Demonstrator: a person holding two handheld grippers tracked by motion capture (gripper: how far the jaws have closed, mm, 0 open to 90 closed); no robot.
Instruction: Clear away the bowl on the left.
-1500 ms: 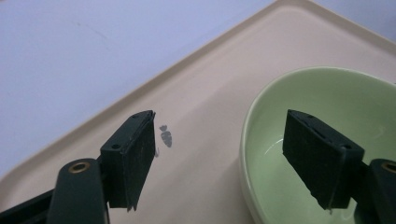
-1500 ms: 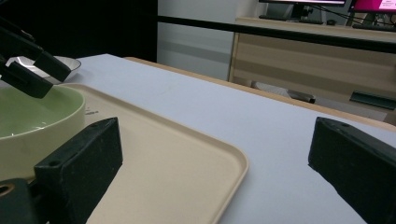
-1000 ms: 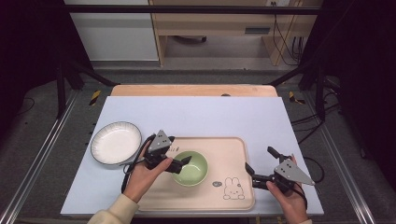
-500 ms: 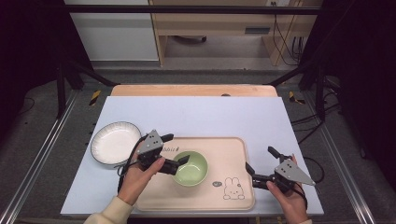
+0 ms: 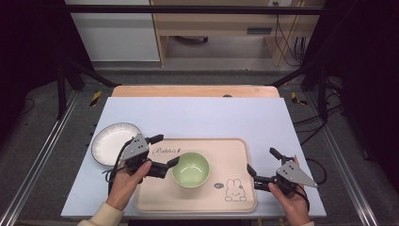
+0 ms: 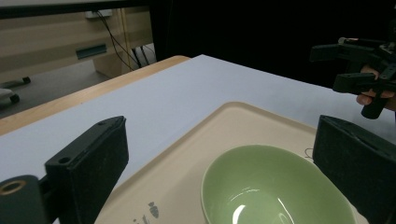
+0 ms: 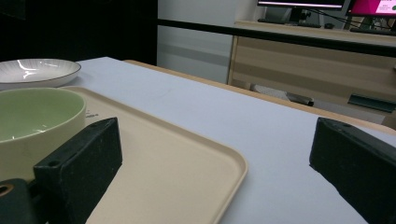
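Both tongs are spread: your left tongs [image 5: 163, 150] flank the green bowl [image 5: 190, 169] on the tray [image 5: 235, 197], ready to pinch its rim; your right tongs [image 5: 262, 163] wait aside.

The person's left hand [image 5: 126, 175] holds the left gripper [image 5: 164, 150] near the table's front left, jaws spread wide. The right hand [image 5: 292, 197] holds the right gripper [image 5: 261, 160] by the front right corner, jaws likewise parted.

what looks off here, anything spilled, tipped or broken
Nothing stands out. The green bowl sits upright and empty on the beige tray, the white plate lies flat beside the tray, and both the left gripper and right gripper are open, holding nothing.
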